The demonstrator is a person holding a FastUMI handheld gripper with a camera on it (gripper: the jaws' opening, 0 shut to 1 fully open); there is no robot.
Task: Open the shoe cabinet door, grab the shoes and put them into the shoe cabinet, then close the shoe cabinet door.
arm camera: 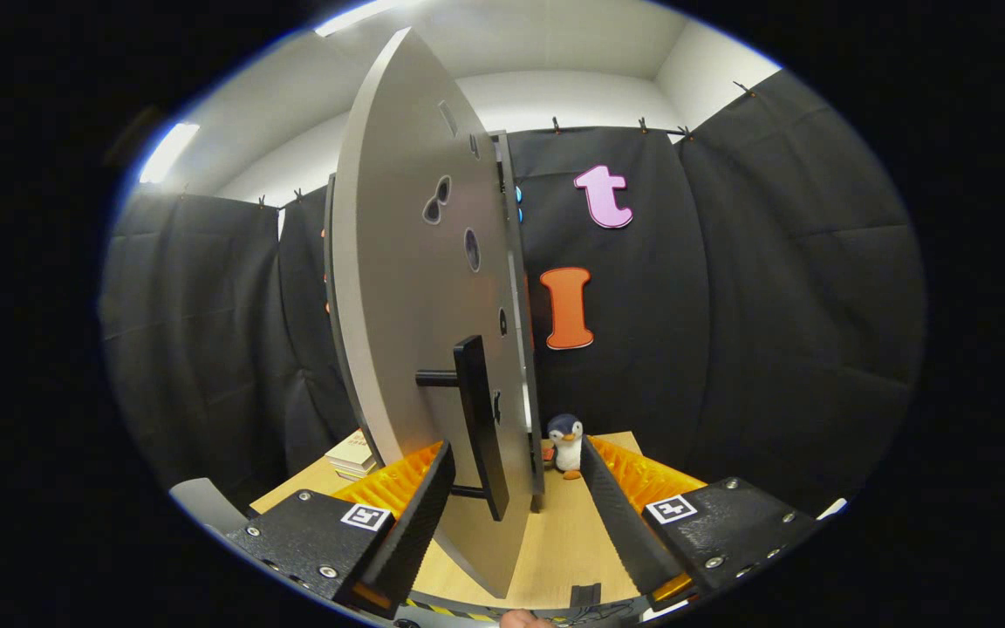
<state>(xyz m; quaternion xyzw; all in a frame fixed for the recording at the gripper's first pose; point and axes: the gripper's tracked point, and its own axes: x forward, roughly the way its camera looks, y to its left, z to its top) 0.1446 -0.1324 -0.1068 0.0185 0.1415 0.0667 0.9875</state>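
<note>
The grey shoe cabinet door (406, 288) stands tall just ahead of me, swung out so I see it nearly edge-on. Its black bar handle (478, 419) sticks out on two short posts and sits between my fingers, closer to the left finger (420, 515). My gripper (516, 458) is open, with its fingers wide apart on either side of the handle and the door's lower edge. Neither finger presses on the handle. The cabinet's body (520, 331) shows as a thin grey strip right behind the door.
A small penguin plush (565, 445) stands on the wooden table (555, 541) beyond my fingers, right of the door. A stack of books (354, 455) lies left of the door. Black cloth walls close off the booth behind.
</note>
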